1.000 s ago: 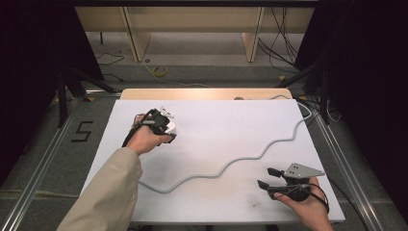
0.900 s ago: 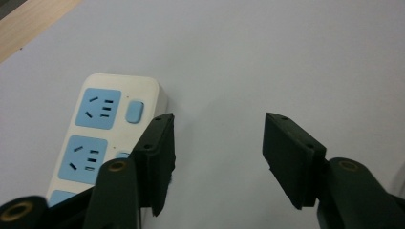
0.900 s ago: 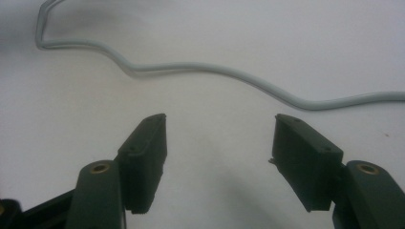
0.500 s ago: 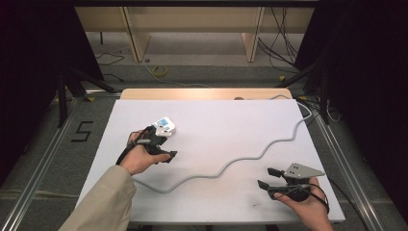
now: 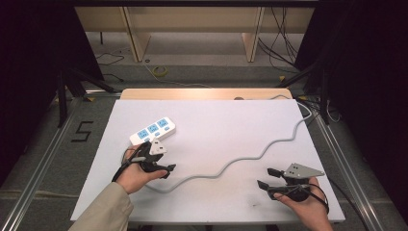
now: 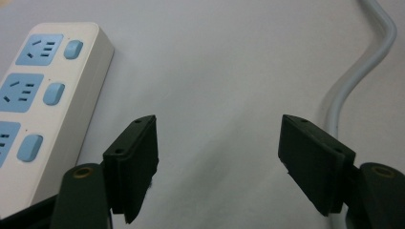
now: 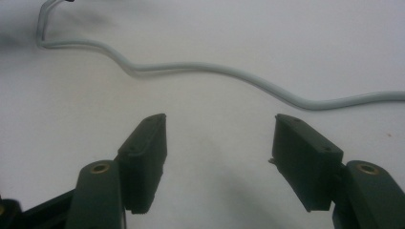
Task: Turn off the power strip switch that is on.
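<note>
One power strip lies flat on the white desk, at about 10 o'clock from the desk's centre, socket faces up, its long axis running from 8 o'clock to 2 o'clock. Its grey cord snakes across the desk from near the left hand toward the 2 o'clock corner and off the far right edge.

Left claw: just beside the strip, at its 6 o'clock, not touching it. Its jaws have just been opening and now stand wide apart with nothing between them; in the left gripper view the strip sits outside the left jaw and the cord beyond the right jaw. The left claw has only bare desk in its gap.

Right claw: at about 5 o'clock on the desk, well apart from the strip, jaws spread wide and holding nothing. In the right gripper view the right claw faces the cord, which crosses ahead of the jaws without contact.

Step in hand, as judged: the strip appears to have been set down and released; the placing step reads as complete.

Next move, as judged: if the strip needs further positioning, the left claw must realign so both jaws straddle the narrow body, then close. If the cord is to be tidied, the right claw must advance to the cord and close over it squarely to avoid slipping off the round sheath.
</note>
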Action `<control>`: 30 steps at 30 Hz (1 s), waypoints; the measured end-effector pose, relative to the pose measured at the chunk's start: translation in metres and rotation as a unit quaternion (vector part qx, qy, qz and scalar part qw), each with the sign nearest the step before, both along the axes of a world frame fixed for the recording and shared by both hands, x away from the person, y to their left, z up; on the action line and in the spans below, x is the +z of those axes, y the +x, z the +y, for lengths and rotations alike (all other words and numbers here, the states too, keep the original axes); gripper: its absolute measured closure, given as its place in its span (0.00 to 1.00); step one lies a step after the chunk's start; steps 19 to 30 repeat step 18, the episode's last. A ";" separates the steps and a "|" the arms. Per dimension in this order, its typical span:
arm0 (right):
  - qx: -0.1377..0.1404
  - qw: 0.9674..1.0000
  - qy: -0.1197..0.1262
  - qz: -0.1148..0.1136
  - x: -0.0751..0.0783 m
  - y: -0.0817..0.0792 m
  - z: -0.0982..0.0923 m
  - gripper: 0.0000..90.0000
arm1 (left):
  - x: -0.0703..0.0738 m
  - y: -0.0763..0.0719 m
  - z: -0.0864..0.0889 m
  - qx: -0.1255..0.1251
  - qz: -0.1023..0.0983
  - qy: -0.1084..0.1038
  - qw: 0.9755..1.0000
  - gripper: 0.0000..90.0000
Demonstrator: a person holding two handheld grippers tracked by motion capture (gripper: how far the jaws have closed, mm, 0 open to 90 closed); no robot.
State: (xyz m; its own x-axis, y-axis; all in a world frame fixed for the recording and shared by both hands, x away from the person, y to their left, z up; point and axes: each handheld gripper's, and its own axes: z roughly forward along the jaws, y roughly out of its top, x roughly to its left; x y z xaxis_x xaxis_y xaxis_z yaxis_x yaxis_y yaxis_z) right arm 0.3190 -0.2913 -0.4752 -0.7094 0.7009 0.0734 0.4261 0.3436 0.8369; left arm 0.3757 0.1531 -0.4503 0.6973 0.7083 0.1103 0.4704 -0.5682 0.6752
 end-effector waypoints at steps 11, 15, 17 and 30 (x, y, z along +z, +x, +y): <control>0.001 1.000 0.000 0.000 -0.001 0.000 0.000 0.42 | -0.016 -0.028 -0.002 -0.004 -0.006 -0.007 1.000 0.31; 0.001 1.000 0.000 0.000 -0.001 0.000 0.000 0.42 | -0.016 -0.035 -0.010 -0.022 -0.006 -0.012 1.000 0.30; 0.000 1.000 0.001 0.000 0.000 0.000 0.000 0.42 | -0.015 -0.038 -0.015 -0.044 0.004 -0.023 0.999 0.30; 0.000 1.000 0.002 -0.001 -0.001 0.001 0.000 0.42 | -0.014 -0.040 -0.019 -0.053 0.008 -0.034 0.998 0.29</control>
